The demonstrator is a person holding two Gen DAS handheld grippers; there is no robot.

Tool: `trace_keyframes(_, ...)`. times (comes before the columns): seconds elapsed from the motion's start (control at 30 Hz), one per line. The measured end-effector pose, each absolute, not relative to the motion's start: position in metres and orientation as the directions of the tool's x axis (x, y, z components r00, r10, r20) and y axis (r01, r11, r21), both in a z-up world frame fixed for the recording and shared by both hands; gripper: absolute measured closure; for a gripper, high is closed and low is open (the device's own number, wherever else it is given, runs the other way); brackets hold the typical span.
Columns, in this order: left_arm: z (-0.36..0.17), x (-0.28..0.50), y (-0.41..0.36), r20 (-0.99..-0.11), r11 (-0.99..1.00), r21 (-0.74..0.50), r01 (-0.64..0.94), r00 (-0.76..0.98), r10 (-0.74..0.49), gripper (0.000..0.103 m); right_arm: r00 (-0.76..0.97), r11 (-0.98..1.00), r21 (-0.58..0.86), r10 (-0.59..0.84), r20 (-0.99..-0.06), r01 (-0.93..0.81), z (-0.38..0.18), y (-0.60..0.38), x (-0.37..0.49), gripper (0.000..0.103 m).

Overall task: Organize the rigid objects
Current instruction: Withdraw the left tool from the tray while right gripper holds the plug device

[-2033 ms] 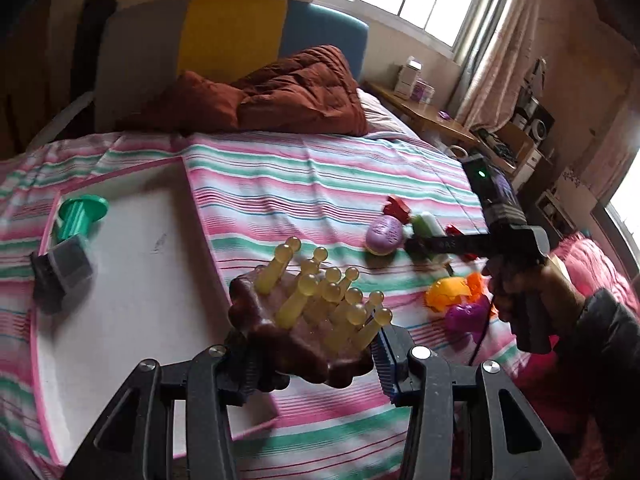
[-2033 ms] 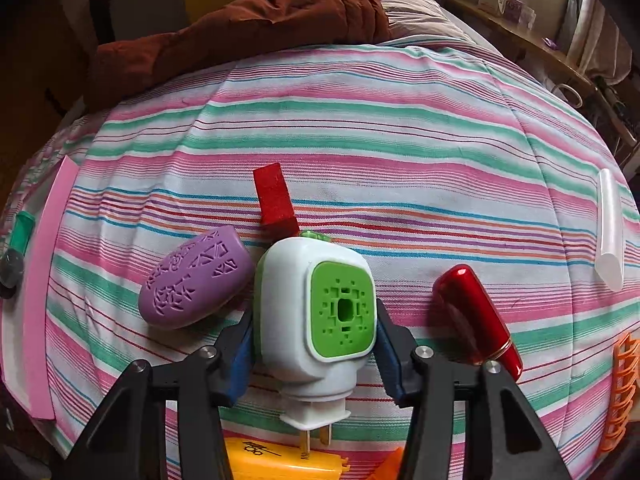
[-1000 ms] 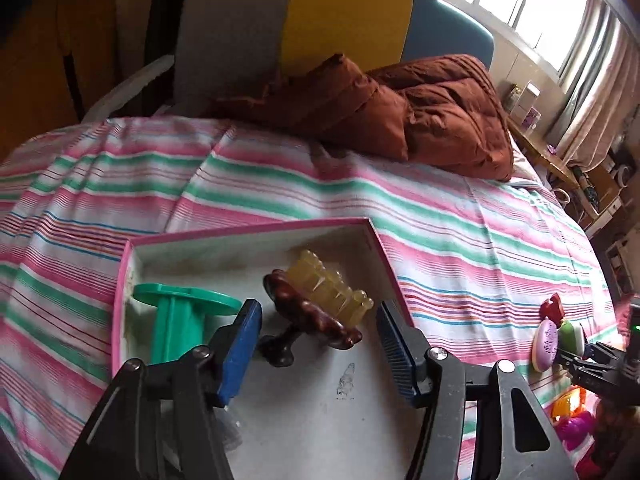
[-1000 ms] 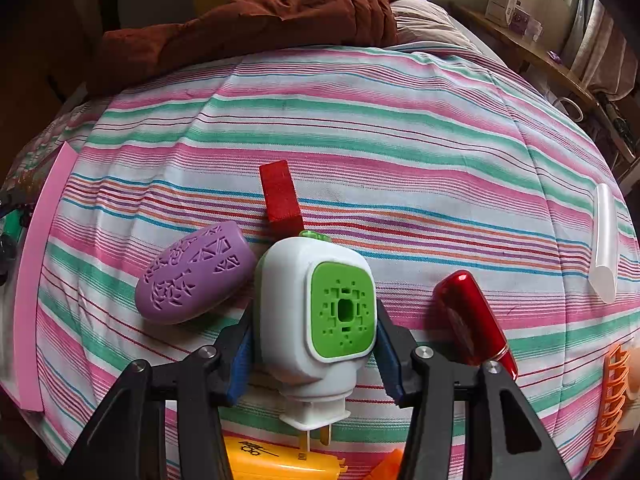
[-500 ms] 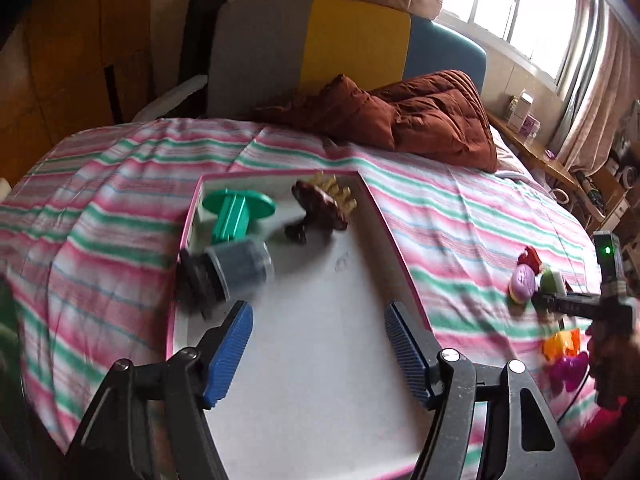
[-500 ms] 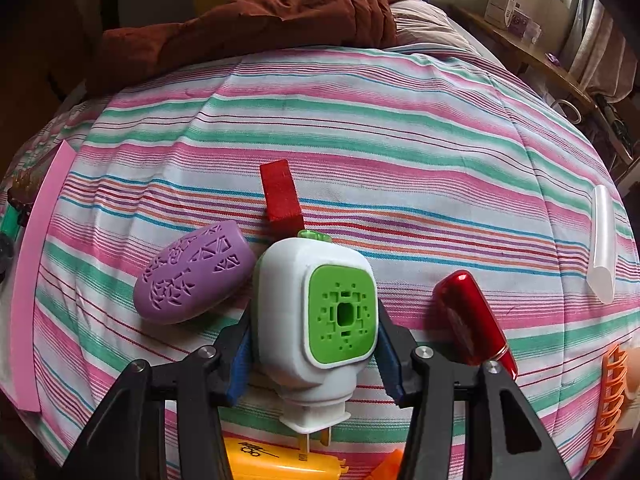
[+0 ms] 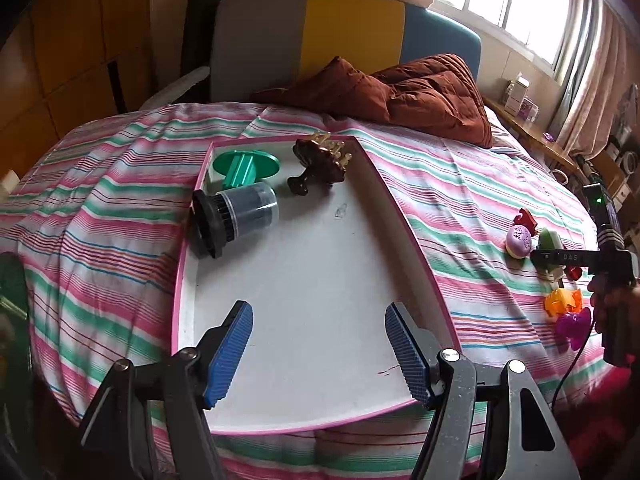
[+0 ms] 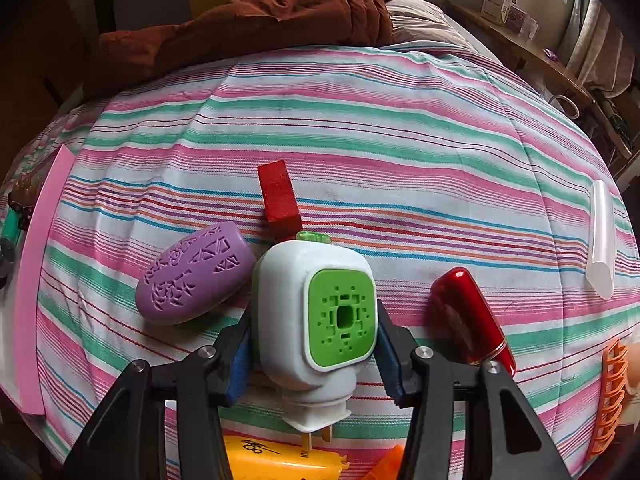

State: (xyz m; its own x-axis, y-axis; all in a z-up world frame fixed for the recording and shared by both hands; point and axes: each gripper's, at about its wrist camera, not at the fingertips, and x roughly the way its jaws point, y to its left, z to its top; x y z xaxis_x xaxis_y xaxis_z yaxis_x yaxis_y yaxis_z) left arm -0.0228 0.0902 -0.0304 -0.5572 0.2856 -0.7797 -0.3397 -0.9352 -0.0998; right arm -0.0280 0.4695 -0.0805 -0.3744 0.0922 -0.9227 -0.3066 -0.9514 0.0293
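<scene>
Plug (image 8: 316,312): rigid, light, smooth shell, likely slippery; right tongs (image 8: 316,354) clamp its flat sides, prongs at 6 o'clock, on the bed (image 8: 360,128). Purple pod (image 8: 194,274) at 9, red case (image 8: 470,316) at 3. Left tongs (image 7: 320,354) wide, empty over the tray (image 7: 320,280).
</scene>
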Motion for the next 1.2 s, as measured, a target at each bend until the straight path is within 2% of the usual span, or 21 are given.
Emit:
trace_keyframes(0.67, -0.022, -0.007, 0.091, -0.767, -0.934, -0.052, -0.354, -0.585, 0.265, 0.03, -0.373, -0.952, 0.015, 0.105, -0.922, -0.306, -0.083, 0.469, -0.031, 0.051)
trace_keyframes(1.2, -0.027, -0.002, 0.067, -0.767, -0.942, -0.093, -0.323, -0.58, 0.275, 0.03, -0.368, -0.949, -0.043, 0.163, -0.915, -0.313, -0.084, 0.458, -0.028, 0.052)
